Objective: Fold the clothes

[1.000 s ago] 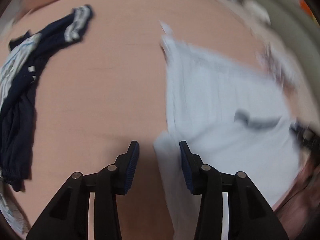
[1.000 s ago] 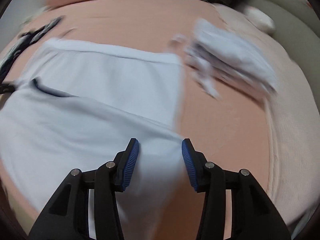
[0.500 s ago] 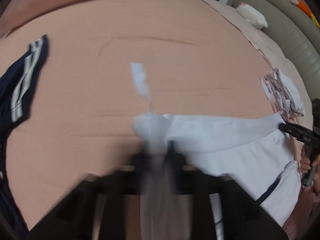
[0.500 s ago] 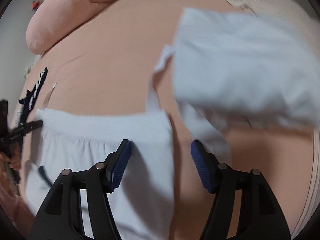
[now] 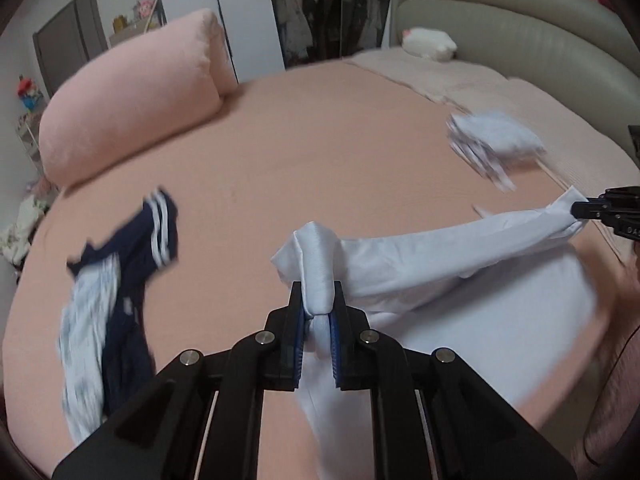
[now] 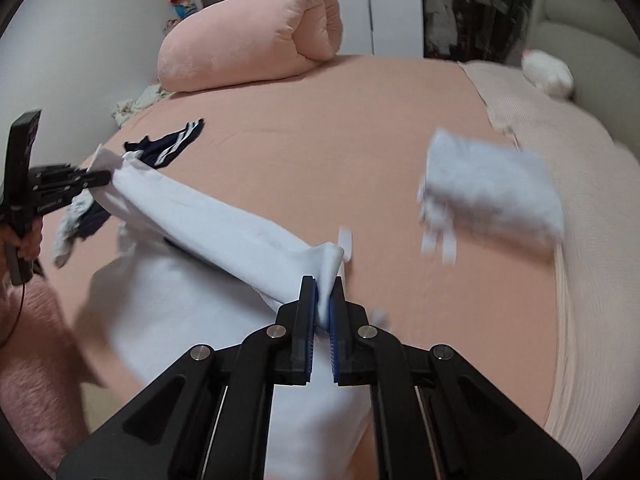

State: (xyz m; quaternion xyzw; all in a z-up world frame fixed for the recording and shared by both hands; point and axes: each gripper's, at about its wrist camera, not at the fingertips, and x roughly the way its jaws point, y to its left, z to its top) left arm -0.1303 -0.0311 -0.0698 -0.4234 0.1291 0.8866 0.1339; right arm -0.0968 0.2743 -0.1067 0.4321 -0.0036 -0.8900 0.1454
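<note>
While a second ago both sets of jaws stood open over the white garment (image 5: 460, 264) as it lay flat on the peach bed (image 5: 320, 152), each is now clamped on a corner of its top edge and has lifted it. The left gripper (image 5: 318, 320) pinches a bunched fold of the cloth between its blue pads, jaws nearly closed around it; the right gripper (image 6: 323, 312) does the same at the opposite corner. Between them the held edge stretches as a taut band above the mattress, and the rest of the garment hangs down and trails onto the sheet near the bed's front edge.

That change matters — with both corners in hand and the cloth raised, the piece can, by my judgement, be laid over on itself or shaken out square; which of these is meant the views do not settle.

A folded pale bundle (image 6: 488, 196) rests well apart to the right, and a navy striped garment (image 5: 132, 264) lies crumpled to the left. Motion blur softens both.
</note>
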